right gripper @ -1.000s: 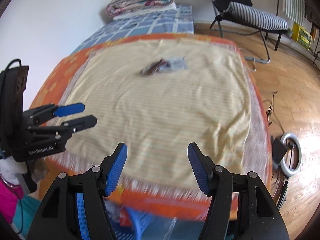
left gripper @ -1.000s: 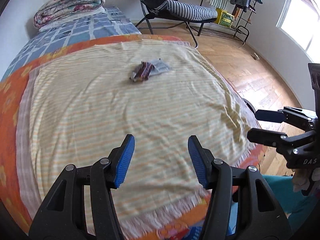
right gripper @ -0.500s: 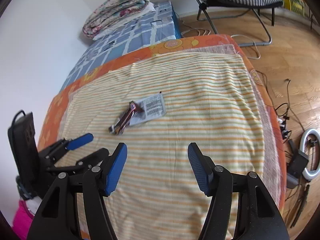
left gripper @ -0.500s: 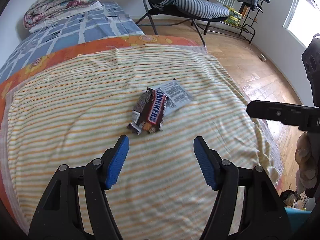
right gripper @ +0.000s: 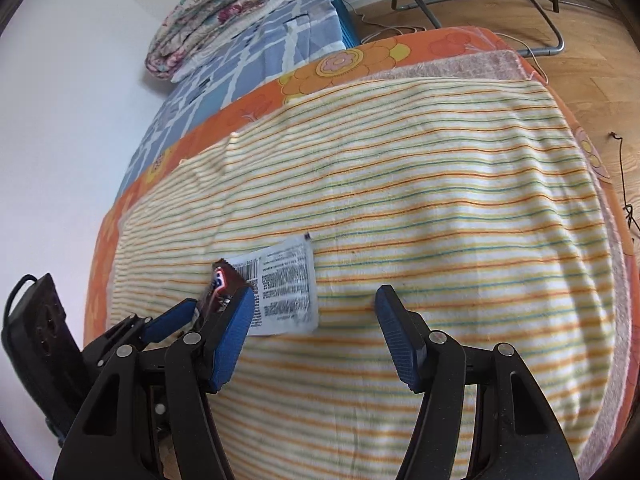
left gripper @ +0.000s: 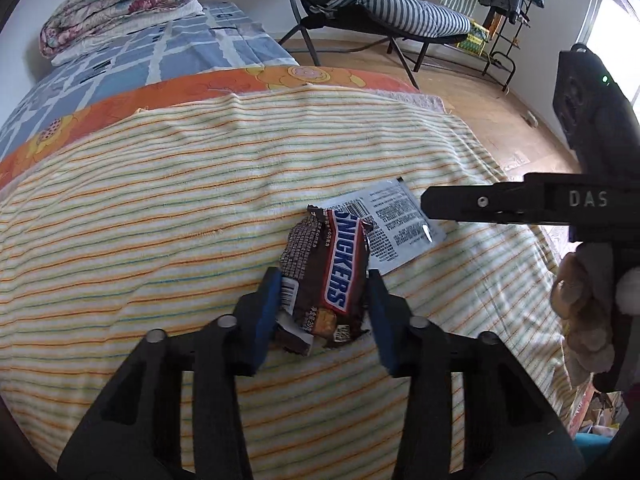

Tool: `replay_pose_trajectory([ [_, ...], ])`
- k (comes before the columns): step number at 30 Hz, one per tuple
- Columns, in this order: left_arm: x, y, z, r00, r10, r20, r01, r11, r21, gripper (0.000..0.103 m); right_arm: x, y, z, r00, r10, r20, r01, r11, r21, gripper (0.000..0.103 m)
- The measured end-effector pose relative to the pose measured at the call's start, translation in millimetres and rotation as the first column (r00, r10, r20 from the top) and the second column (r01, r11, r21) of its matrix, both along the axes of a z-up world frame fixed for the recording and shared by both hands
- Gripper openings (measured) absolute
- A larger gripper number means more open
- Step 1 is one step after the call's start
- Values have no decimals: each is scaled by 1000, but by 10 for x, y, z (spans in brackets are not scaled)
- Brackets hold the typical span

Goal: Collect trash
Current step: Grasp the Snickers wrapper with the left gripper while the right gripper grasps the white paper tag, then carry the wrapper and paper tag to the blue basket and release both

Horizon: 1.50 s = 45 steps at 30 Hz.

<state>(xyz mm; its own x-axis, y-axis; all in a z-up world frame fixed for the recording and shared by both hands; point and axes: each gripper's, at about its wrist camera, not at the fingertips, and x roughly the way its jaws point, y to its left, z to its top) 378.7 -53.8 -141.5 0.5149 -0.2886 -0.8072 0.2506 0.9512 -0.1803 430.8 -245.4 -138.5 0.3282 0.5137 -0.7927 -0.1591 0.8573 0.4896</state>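
Observation:
A brown Snickers wrapper lies on the striped yellow blanket, overlapping a white printed wrapper. My left gripper is low on the blanket with its blue pads on either side of the Snickers wrapper, narrowed around it and touching its edges. In the right wrist view the Snickers wrapper pokes out between the left gripper's pads, and the white wrapper lies flat beside it. My right gripper is open and empty, just above the blanket at the white wrapper's near edge.
The blanket covers a bed with an orange floral sheet and a blue checked cover. Folded quilts sit at the far end. A striped lounge chair and a clothes rack stand on the wooden floor beyond.
Both grippers moved forward over the bed to the wrappers. My left gripper dropped onto the Snickers wrapper and narrowed around it. My right gripper came down beside the white wrapper, still open.

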Motion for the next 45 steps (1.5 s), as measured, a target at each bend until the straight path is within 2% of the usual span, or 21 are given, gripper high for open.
replay_pose_trajectory([
  [2,22,67,-9,1000,13,-6,-13,999,-41,24,27,21,-15,1000,5,8,-5,1000,13,62],
  [4,28,102,-16,1000,8,-6,-9,997,-72,22,49,46,-30,1000,3,5,-4,999,42,58],
  [6,11,97,-28,1000,1,10,-1,998,-70,21,58,73,-49,1000,4,0,-4,997,73,55],
  [8,-9,69,-25,1000,-4,23,5,998,-58,21,58,93,-59,1000,5,4,-5,996,94,47],
  [9,-15,53,-25,1000,-8,27,9,999,-49,21,58,96,-73,1000,4,-2,-4,994,114,37],
  [11,-20,26,-28,999,-13,33,15,999,-38,21,62,100,-129,999,1,-33,4,986,166,24],
  [13,-33,9,-26,999,-15,38,16,1000,-27,20,71,124,-171,999,0,-51,9,982,189,19],
  [15,-38,13,-22,999,-10,38,11,1000,-25,16,50,168,-158,999,2,-37,4,986,164,9],
  [17,-54,47,4,999,3,38,-2,1000,-29,10,20,209,-122,1000,11,-21,-8,990,141,8],
  [20,-101,102,64,998,25,50,-24,1000,-14,8,-82,245,10,999,21,29,-23,995,101,6],
  [27,-336,219,340,995,34,90,-38,998,41,8,-350,319,401,987,50,155,-46,999,-24,2],
  [35,-847,404,768,991,44,124,-53,996,77,8,-839,370,856,961,102,258,-68,988,-137,2],
  [45,-1588,542,1265,983,45,175,-64,992,104,8,-1578,491,1275,940,151,306,-90,975,-204,2],
])
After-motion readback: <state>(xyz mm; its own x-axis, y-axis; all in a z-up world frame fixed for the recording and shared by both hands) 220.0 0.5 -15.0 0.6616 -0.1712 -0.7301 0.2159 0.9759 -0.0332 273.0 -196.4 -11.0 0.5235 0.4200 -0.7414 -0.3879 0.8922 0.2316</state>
